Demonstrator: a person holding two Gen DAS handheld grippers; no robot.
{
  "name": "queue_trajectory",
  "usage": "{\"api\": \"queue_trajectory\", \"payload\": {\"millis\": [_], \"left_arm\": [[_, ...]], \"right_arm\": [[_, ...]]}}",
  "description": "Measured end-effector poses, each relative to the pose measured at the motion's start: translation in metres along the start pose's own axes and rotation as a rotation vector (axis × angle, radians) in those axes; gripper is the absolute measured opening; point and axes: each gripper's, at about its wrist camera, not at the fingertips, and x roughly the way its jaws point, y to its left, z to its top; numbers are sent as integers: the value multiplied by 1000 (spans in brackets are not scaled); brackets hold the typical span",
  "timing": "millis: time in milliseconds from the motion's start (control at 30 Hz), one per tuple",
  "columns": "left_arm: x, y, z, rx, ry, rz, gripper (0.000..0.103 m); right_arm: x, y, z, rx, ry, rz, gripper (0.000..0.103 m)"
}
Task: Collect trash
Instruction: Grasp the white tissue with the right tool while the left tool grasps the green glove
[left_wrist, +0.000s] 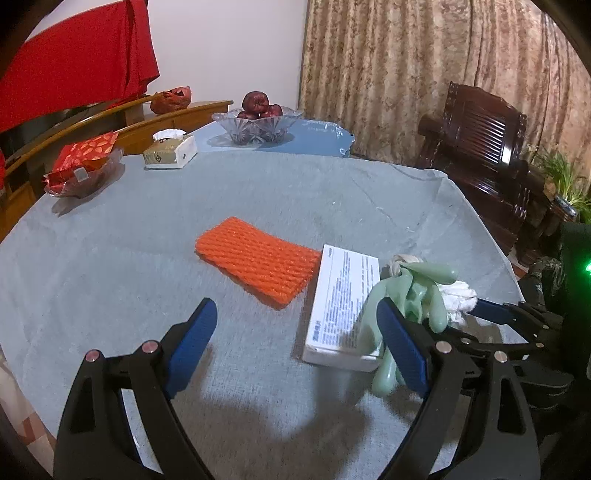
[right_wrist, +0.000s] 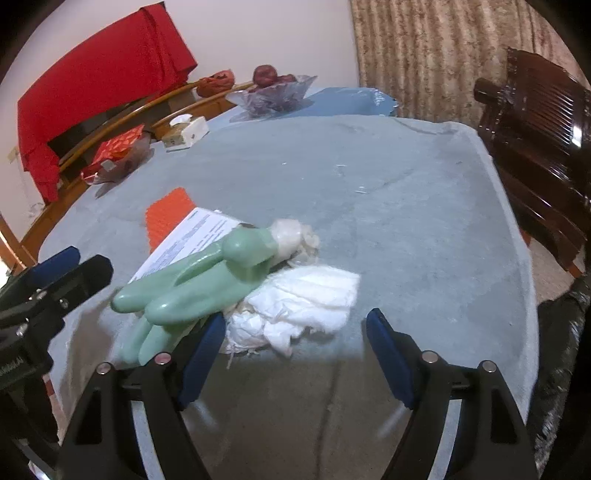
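On the grey tablecloth (left_wrist: 110, 258) lie an orange foam net (left_wrist: 258, 266), a white printed box (left_wrist: 343, 306), a pale green rubber glove (left_wrist: 417, 291) draped over the box's near end, and crumpled white tissue (left_wrist: 458, 299) beside the glove. My left gripper (left_wrist: 295, 306) is open above bare cloth, near the net, and its right finger stands in front of the glove. In the right wrist view my right gripper (right_wrist: 295, 317) is open. The tissue (right_wrist: 303, 302) sits at its fingertips, and the glove (right_wrist: 207, 277) rests by its left finger. The pads are not pressing on anything.
At the far side stand a tissue box (left_wrist: 170, 151), a glass bowl of red fruit (left_wrist: 258, 125) and a dish with a red packet (left_wrist: 85, 162). A dark wooden chair (left_wrist: 480, 155) is past the table's right edge. A wooden bench runs along the left.
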Motion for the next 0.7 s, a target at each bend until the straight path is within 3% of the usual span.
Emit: {"api": "queue_trajectory", "payload": {"millis": [100, 267, 600, 700], "left_arm": [[2, 1, 0, -1, 2, 1, 86], [2, 1, 1, -3, 2, 0, 86], [2, -21, 3, 29, -6, -49, 85], [7, -34, 1, 51, 8, -75, 79]], "right_arm": [[4, 4, 0, -19, 13, 64, 47], [3, 7, 2, -29, 17, 105, 32], [-20, -8, 2, -20, -2, 37, 29], [-27, -18, 0, -1, -4, 8, 29]]}}
